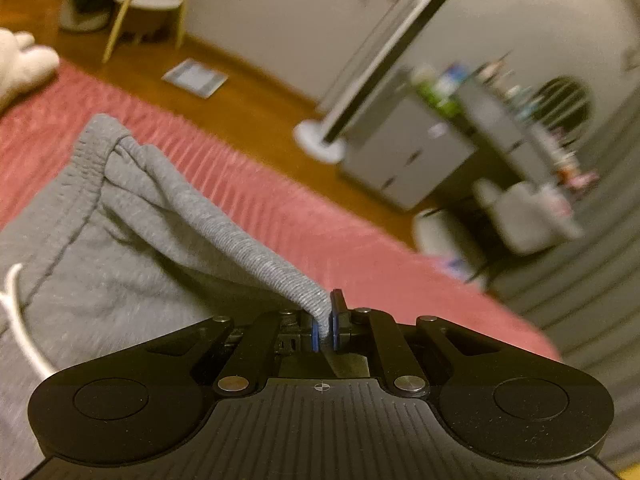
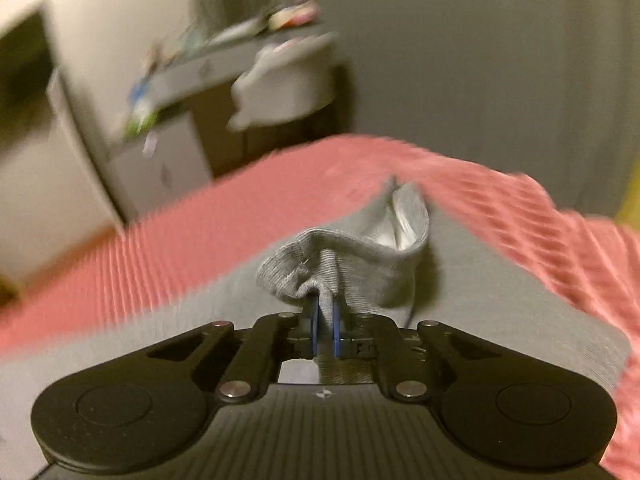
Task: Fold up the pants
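On the bed [image 1: 248,200], my left gripper [image 1: 325,330] pinches the pants [image 1: 120,216] waistband; my right gripper [image 2: 325,334] pinches a cuff [image 2: 360,264], legs between.

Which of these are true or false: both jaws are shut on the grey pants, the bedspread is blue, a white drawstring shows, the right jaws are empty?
1. Both the left gripper and right gripper are shut on the grey pants: true.
2. The bedspread is blue: false, it is pinkish red.
3. A white drawstring shows in the left wrist view: true.
4. The right jaws are empty: false, they pinch a ribbed cuff.
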